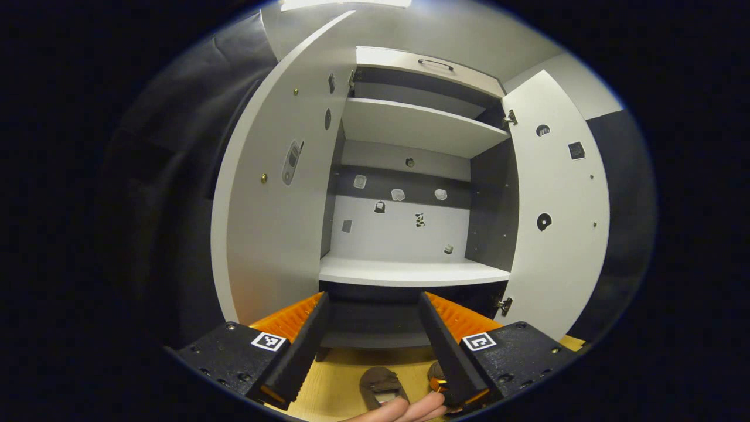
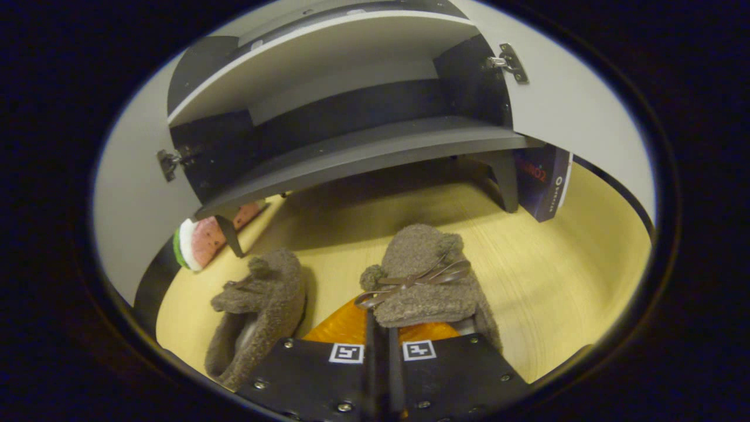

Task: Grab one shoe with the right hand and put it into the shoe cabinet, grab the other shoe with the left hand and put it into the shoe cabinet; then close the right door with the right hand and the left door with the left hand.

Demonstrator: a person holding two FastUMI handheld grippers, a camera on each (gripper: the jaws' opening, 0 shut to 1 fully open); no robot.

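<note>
- Because the right gripper has its two fingers drawn almost together on the near edge of the right-hand shoe, I read it as clenched on that shoe's fuzzy collar; the bow sits just ahead of the fingertips, and the sole rests on or barely above the wooden floor, which of the two I cannot tell.
- The other shoe lies just beside it on the floor, tilted on its side and untouched, left there for my left hand's turn.
- Both shoes sit in front of the shoe cabinet, near its dark bottom board, so the carry into the opening is short.
- In the left gripper view, the left gripper is released, its fingers spread wide with nothing between them; I hold it high and facing the cabinet, out of the right hand's way.
- The left door and right door both stand swung open, which keeps the lower shelf reachable; it is bare, so no shoe is stowed yet.
- A hand shows at the bottom edge of the left gripper view, next to the shoes.
- By my judgement the task is at its first grasp.
- A watermelon-patterned object and a dark box flank the cabinet's feet, clear of the path.
</note>
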